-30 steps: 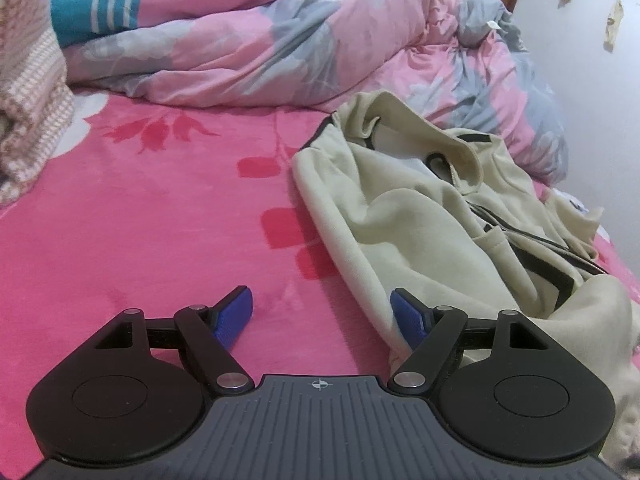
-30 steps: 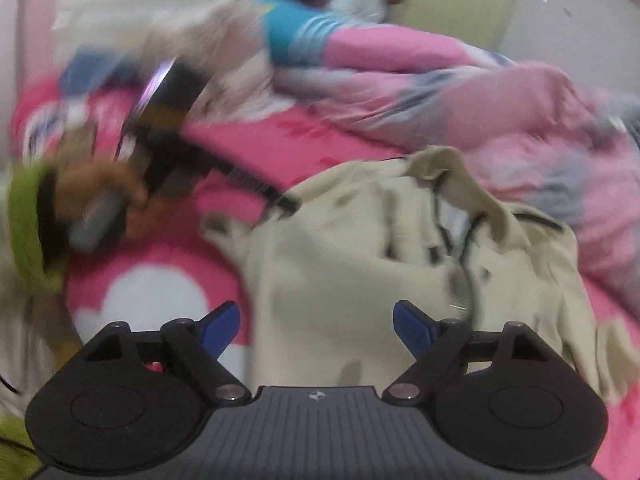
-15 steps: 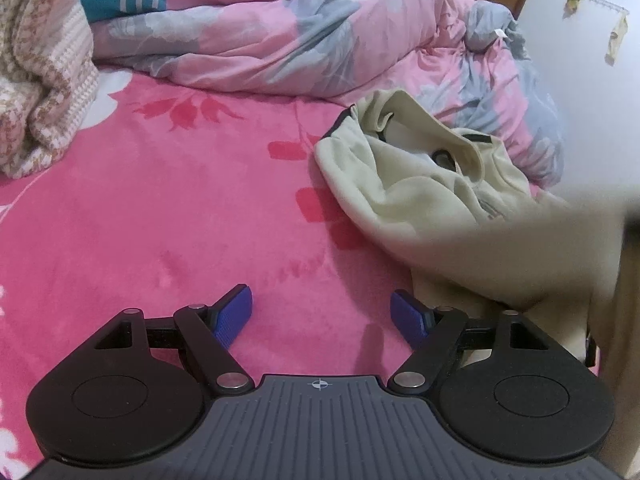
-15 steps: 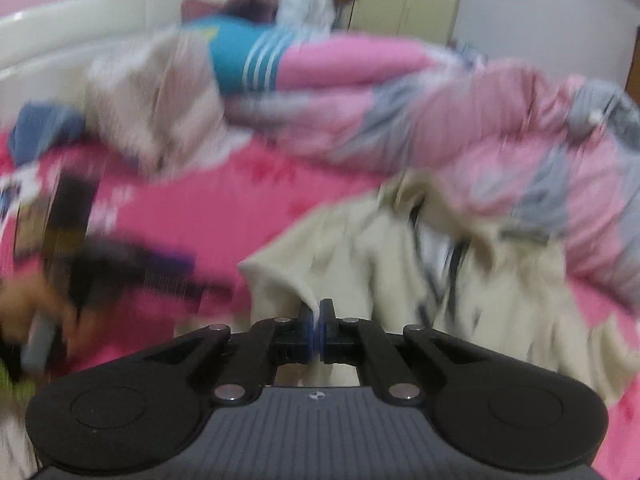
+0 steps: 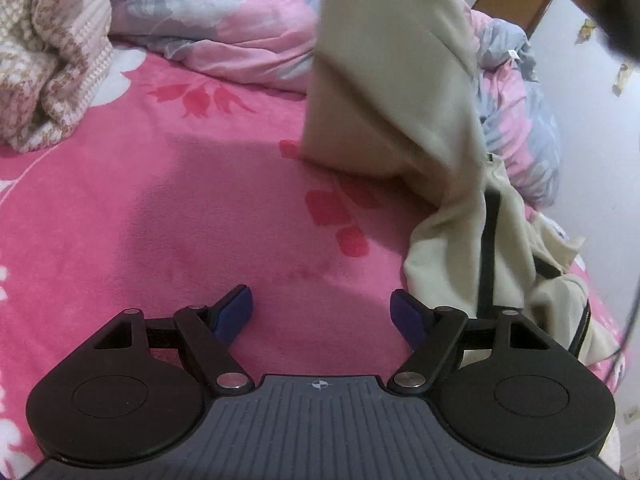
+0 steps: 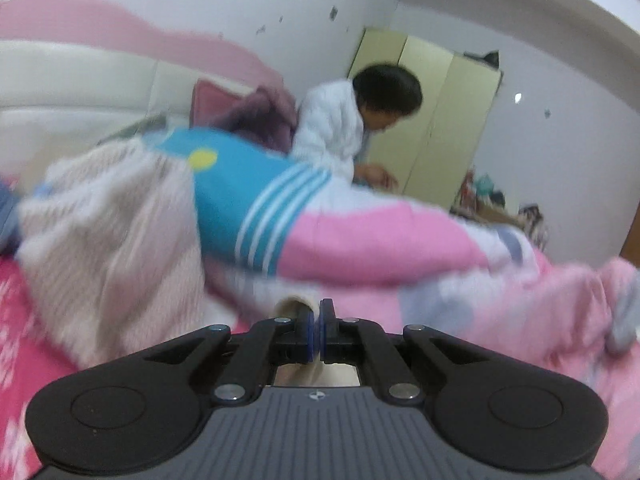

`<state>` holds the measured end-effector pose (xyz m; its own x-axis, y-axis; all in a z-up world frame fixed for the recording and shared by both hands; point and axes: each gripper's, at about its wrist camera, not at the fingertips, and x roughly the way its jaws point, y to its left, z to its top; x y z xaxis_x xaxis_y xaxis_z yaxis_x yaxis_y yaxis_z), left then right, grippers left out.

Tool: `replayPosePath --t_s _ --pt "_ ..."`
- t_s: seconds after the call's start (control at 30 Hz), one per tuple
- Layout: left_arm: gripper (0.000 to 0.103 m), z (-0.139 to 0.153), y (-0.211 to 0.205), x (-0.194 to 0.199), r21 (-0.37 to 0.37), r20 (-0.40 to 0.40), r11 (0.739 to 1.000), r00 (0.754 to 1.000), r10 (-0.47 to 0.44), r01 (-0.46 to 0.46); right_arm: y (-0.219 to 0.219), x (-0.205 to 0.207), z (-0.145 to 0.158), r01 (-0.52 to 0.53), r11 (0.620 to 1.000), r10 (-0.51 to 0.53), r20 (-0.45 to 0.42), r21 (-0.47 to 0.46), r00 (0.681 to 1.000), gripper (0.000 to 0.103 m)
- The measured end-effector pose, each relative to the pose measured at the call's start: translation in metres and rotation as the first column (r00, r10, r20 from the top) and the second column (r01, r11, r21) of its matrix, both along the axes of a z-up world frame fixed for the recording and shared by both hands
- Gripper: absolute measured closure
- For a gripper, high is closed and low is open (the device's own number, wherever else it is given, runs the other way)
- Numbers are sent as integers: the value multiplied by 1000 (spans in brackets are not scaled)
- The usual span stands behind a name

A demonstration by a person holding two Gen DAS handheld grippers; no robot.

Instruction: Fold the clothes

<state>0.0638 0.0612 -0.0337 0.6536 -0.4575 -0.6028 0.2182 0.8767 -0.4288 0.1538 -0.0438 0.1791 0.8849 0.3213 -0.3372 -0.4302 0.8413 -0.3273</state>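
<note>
A cream jacket [image 5: 400,92] with dark trim hangs lifted over the pink bed sheet [image 5: 160,200]; its lower part still lies bunched at the right. My left gripper [image 5: 322,310] is open low above the sheet, just left of the bunched cloth, with nothing between its blue pads. In the right wrist view my right gripper [image 6: 318,330] is shut on a fold of the cream jacket [image 6: 294,306], which shows just left of the pads and below them. The view there is blurred.
A pink and grey quilt [image 5: 224,36] is heaped along the far side of the bed. A beige knitted blanket [image 5: 44,56] lies at the left. A person in white [image 6: 340,128] is beyond the bed, near a yellow wardrobe [image 6: 432,128]. A white wall [image 5: 600,160] stands right.
My right gripper closed on the jacket's edge and rose fast, pulling the cloth up off the bed. The left gripper stayed open and shifted slightly over the sheet.
</note>
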Motion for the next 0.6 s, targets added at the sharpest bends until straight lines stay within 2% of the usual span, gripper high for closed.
replayPosePath --t_s 0.1,0.2,0.23,0.33,0.37,0.4,0.47,0.53,0.6 --pt "27 -1 0 1 -5 -10 1000 1000 -4 4 29 33 7 5 999 -7 31 49 1000 101" --pt "26 0 -2 1 10 -8 1000 1000 -16 16 52 60 -4 19 996 -23 46 88 999 101" --pt "26 -1 -2 1 12 -7 1000 1000 -17 18 60 69 -11 27 995 -31 41 91 999 101" --pt "26 -2 -1 3 8 -11 1000 1000 -22 22 81 100 -45 61 997 -59 -51 49 997 98" --pt "26 -2 -1 3 3 -13 1000 1000 -21 21 88 111 -57 70 997 -68 -93 18 993 92" --pt "26 -2 -1 3 0 -13 1000 1000 -21 21 95 119 -70 75 996 -81 -148 -47 986 73" --pt "26 -2 -1 2 1 -12 1000 1000 -20 20 100 124 -88 92 982 -124 -195 -162 973 61" --pt "26 -2 -2 1 7 -8 1000 1000 -19 19 90 111 -89 87 976 -120 -161 -198 980 55" --pt "26 -2 -3 0 16 -1 1000 1000 -16 16 67 94 -76 85 980 -110 -136 -182 984 39"
